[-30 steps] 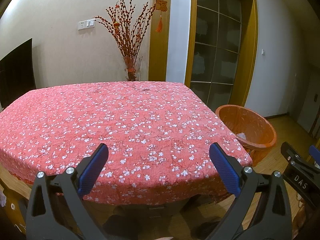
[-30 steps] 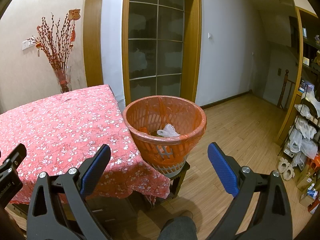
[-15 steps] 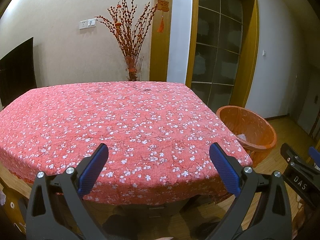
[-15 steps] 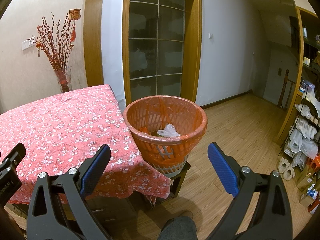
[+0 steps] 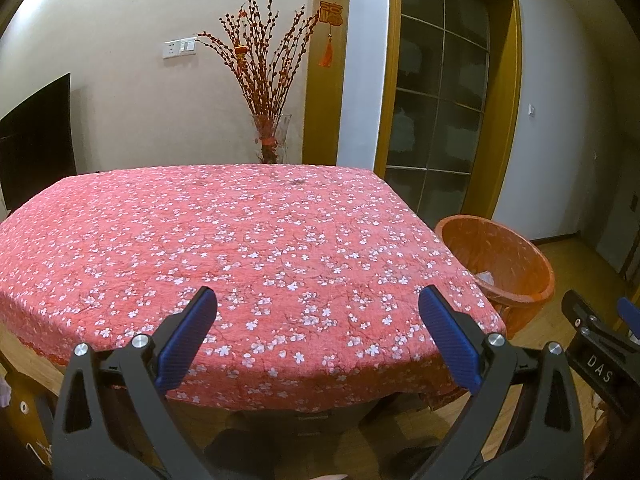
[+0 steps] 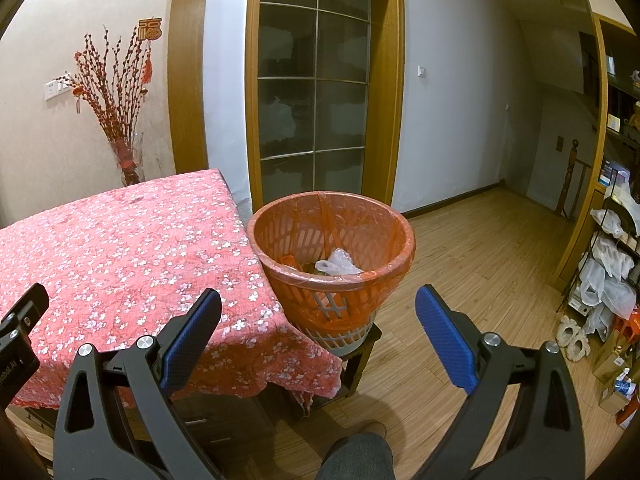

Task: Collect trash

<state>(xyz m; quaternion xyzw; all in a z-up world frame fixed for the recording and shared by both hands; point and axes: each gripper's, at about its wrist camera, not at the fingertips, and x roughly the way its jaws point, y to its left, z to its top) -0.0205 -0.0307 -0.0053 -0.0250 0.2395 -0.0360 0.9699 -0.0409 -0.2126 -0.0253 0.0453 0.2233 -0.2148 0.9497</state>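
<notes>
The trash (image 6: 338, 265), a crumpled clear plastic bag among other scraps, is lying inside the orange bin (image 6: 332, 276) just beside the table (image 5: 240, 240). We are holding our right gripper (image 6: 318, 318) before the bin, fingers spread wide and empty. Our left gripper (image 5: 318, 316) is hanging released above the flowered tablecloth.

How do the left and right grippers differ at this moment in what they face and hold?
The left gripper points over the floral tablecloth, bare of trash in this view, while the right gripper points at the orange-lined trash basket beside the table. The left one frames only cloth between its fingers; the right one frames the basket, which holds a crumpled clear plastic bag. Both are open and hold nothing, with blue pads.
</notes>
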